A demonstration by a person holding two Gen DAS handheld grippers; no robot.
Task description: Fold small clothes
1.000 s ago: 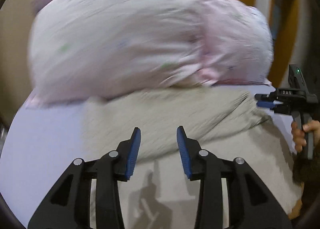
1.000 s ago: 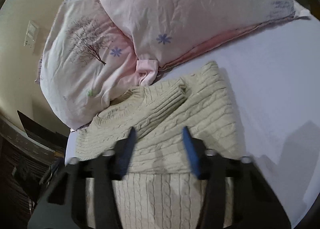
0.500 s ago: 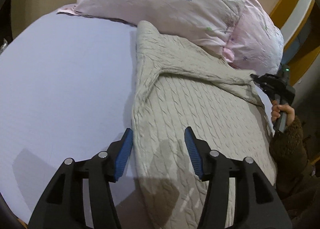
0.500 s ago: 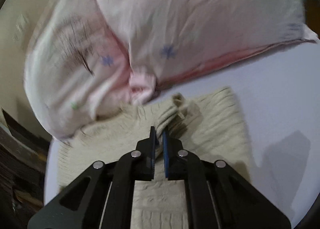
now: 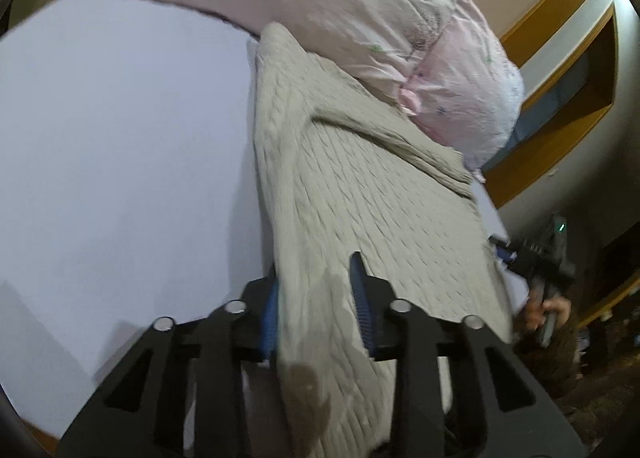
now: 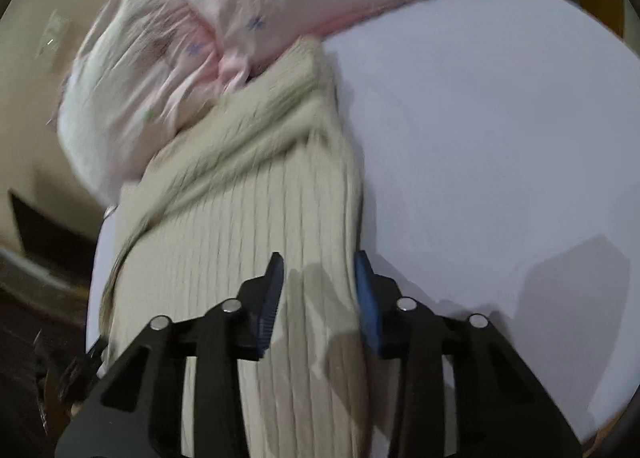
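A cream cable-knit sweater lies on the pale bed sheet, one sleeve folded across its body, its top against the pillows. My left gripper is open, its jaws straddling the sweater's left edge near the hem, with cloth covering the left finger. My right gripper is open over the sweater, its jaws either side of the sweater's right edge. The right gripper also shows in the left wrist view at the sweater's far side, held by a hand.
Two pink flowered pillows lie at the head of the bed; they also show in the right wrist view. Bare sheet spreads beside the sweater. A wooden-trimmed wall niche is beyond the bed.
My right gripper, shut near the folded sleeve cuff half a second ago, has opened and drawn back toward the hem. My left gripper has moved in onto the sweater's left edge.
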